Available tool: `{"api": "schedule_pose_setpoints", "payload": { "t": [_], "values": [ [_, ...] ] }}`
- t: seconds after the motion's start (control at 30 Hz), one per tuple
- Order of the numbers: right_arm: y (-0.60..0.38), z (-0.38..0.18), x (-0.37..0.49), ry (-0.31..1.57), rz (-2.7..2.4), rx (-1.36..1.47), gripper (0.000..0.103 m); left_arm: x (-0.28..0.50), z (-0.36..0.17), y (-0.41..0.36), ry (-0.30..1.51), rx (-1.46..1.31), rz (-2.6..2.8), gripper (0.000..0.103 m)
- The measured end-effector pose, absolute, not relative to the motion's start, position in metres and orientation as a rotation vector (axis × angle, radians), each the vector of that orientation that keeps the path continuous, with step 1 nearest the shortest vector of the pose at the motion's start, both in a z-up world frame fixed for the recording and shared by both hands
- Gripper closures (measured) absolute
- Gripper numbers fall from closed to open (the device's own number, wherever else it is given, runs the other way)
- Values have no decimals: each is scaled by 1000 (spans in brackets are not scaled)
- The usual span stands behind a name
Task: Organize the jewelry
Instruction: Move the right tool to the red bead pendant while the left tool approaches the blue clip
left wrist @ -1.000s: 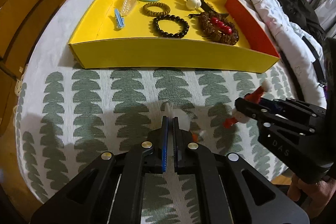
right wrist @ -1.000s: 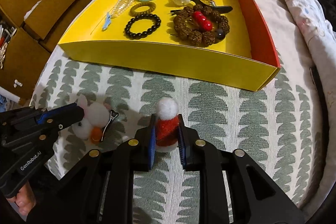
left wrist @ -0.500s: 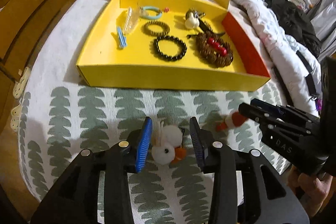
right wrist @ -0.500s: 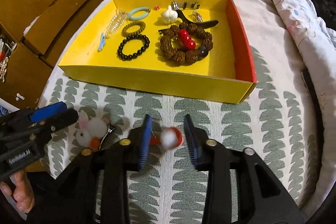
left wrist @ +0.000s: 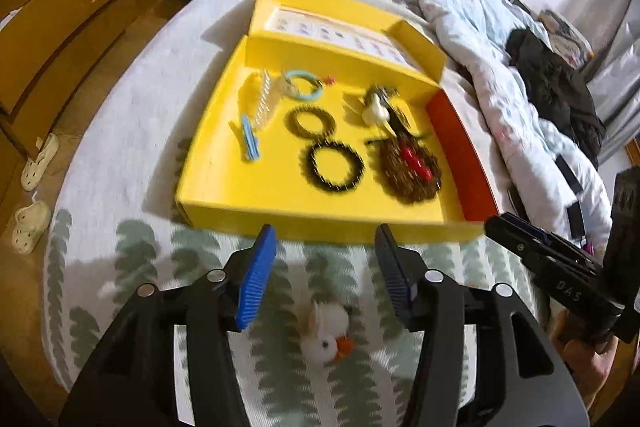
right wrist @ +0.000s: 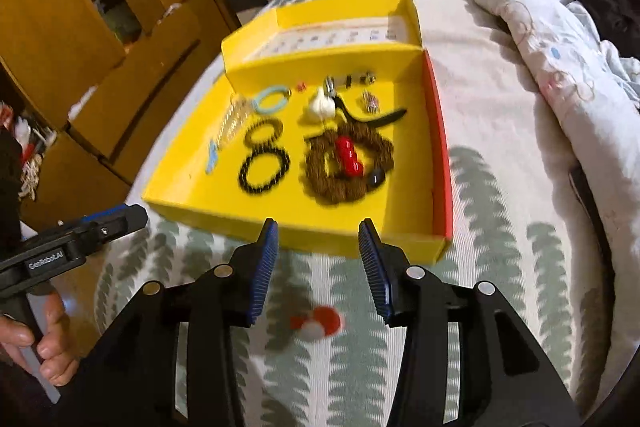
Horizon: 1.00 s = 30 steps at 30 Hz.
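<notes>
Here, left gripper (left wrist: 326, 267): spread, over white rabbit charm (left wrist: 326, 333) at 6 o'clock.
Right gripper (right wrist: 318, 263): spread, red-white charm (right wrist: 318, 323) below.

Left gripper (left wrist: 326, 267) jaws spread wide, right gripper (right wrist: 318, 259) likewise, both held side by side

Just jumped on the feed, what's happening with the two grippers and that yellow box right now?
A person is sorting jewelry on a bed. Both grippers are open and hold nothing. The left gripper hangs over a white bunny clip lying on the leaf-print blanket; the right gripper hangs over a red-and-white pompom clip. Both clips lie outside the yellow box, which holds bracelets and hair ties.
</notes>
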State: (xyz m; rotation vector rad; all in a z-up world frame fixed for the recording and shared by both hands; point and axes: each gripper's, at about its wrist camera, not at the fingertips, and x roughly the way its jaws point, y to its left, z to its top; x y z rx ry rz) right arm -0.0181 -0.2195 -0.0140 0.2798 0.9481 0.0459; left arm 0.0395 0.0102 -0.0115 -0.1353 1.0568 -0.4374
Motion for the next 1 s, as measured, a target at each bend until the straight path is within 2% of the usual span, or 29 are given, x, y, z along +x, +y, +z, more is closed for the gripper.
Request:
{"api": "schedule_pose_setpoints", "payload": {
  "t": [0.33, 0.5, 0.7, 1.0],
  "values": [
    [-228, -20, 42, 977, 49, 257, 57, 96, -4, 16, 1026, -175, -435, 51],
    [-227, -34, 68, 1013, 58, 221, 57, 115, -25, 3, 1061, -114, -413, 51],
    [-224, -48, 94, 1064, 62, 180, 58, 142, -52, -3, 1142, -124, -389, 58],
    [-225, -78, 115, 1168, 43, 148, 58, 161, -72, -3, 1208, -113, -319, 58]
  ]
}}
